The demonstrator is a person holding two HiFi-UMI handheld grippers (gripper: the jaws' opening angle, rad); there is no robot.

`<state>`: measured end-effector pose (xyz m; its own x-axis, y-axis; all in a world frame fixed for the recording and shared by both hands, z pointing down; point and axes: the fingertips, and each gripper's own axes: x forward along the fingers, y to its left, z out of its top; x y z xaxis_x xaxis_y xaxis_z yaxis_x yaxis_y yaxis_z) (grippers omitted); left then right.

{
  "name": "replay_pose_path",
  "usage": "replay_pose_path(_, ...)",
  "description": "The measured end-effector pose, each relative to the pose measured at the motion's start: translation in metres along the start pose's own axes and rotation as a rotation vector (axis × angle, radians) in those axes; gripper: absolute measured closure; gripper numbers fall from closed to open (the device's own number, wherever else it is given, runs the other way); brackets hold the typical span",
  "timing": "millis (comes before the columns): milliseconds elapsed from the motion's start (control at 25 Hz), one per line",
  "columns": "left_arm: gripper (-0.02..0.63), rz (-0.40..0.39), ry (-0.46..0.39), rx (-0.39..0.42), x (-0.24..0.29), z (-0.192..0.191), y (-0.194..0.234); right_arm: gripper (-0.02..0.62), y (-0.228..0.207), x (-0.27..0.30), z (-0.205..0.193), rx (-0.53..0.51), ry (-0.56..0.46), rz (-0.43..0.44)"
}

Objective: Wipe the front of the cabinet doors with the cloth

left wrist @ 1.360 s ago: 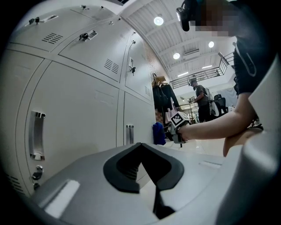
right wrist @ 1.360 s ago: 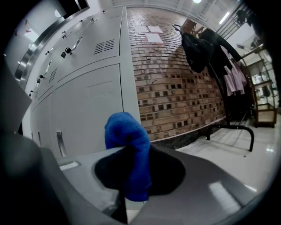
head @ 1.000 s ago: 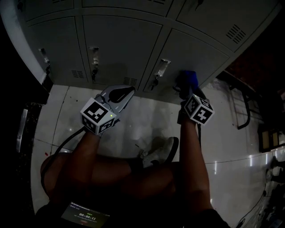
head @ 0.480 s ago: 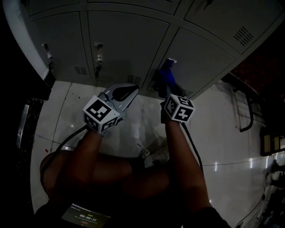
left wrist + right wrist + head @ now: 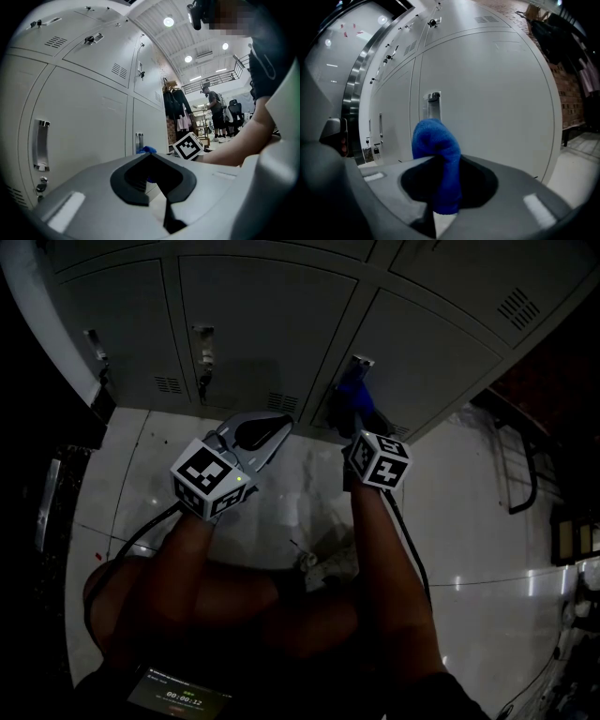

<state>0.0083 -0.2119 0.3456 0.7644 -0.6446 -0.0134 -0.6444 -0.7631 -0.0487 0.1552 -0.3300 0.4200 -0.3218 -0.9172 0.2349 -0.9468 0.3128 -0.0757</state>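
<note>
Blue cloth (image 5: 436, 140) is clamped in the right gripper (image 5: 356, 418) fingers and held at a grey cabinet door (image 5: 497, 93), by its handle (image 5: 434, 99). Left gripper (image 5: 151, 157) fingers are closed together, nothing held, above the floor (image 5: 291, 493). A lit screen (image 5: 178, 697) is seen, digits too small to be read

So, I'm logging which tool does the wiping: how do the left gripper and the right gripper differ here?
The right gripper is shut on the blue cloth, while the left gripper is shut with nothing between its jaws. The right gripper reaches up to a cabinet door beside its handle. The left gripper hangs short of the doors, over the floor. Both point toward the doors.
</note>
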Motion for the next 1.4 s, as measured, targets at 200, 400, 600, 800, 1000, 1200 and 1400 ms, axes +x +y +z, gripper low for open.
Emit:
replay_pose_path(200,0.601,-0.001,-0.003,0.004,-0.001,-0.001,0.001,0.515,-0.020,-0.007,-0.001,-0.004,0.008,-0.052)
replay_pose_path(400,0.601,-0.004,-0.004,0.010,-0.001,0.000,0.000,0.515,-0.052,-0.019,-0.004,0.019,0.010,-0.117)
replay_pose_path(600,0.601,-0.001,-0.005,0.003,-0.001,0.001,0.000,0.515,-0.086,-0.030,-0.010,0.057,0.022,-0.187)
replay_pose_path(800,0.601,-0.001,-0.009,0.003,-0.002,0.004,0.000,0.515,-0.108,-0.038,-0.013,0.081,0.028,-0.246)
replay_pose_path(1000,0.601,-0.001,-0.010,0.004,-0.002,0.003,0.000,0.515,-0.135,-0.047,-0.021,0.182,0.033,-0.301)
replay_pose_path(1200,0.601,-0.001,-0.008,0.005,-0.002,0.003,0.000,0.515,-0.170,-0.061,-0.026,0.256,0.025,-0.381)
replay_pose_path(1400,0.601,-0.001,-0.012,0.001,-0.002,0.003,0.001,0.515,-0.192,-0.069,-0.027,0.237,0.030,-0.420)
